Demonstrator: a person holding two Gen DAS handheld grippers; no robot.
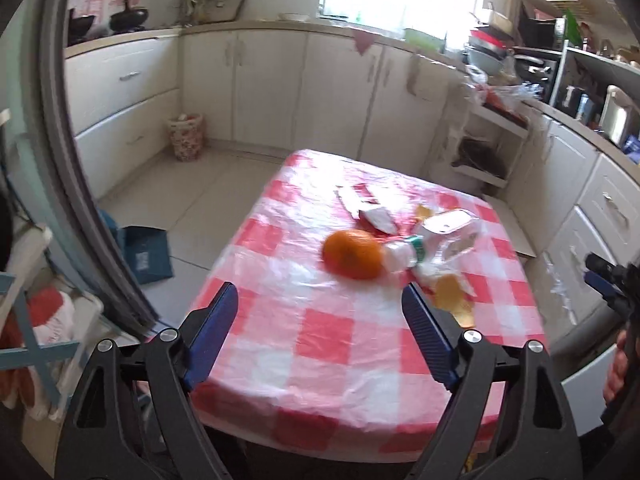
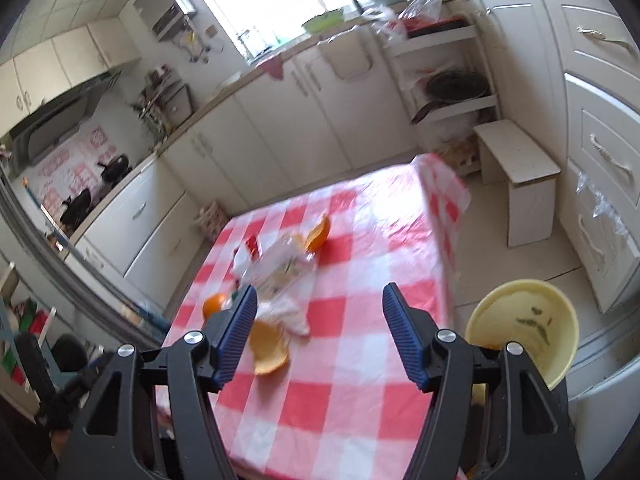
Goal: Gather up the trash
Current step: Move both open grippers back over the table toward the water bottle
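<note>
A table with a red and white checked cloth (image 1: 328,340) (image 2: 360,280) holds a heap of trash. In the left wrist view a whole orange (image 1: 353,254) lies beside a crumpled clear plastic bottle (image 1: 404,254), a clear plastic tray (image 1: 452,226), torn white and red packaging (image 1: 370,210) and orange peel (image 1: 450,290). In the right wrist view the orange (image 2: 214,305), clear plastic wrap (image 2: 280,266), a large peel (image 2: 269,350) and a second peel (image 2: 318,234) show. My left gripper (image 1: 320,308) hangs open over the table's near edge, empty. My right gripper (image 2: 318,320) is open and empty above the cloth.
A yellow bowl (image 2: 524,326) sits low at the right of the table. A patterned waste basket (image 1: 186,136) stands on the floor by the white cabinets. A blue bag (image 1: 146,252) lies on the floor at left. A small white stool (image 2: 520,176) stands beyond the table.
</note>
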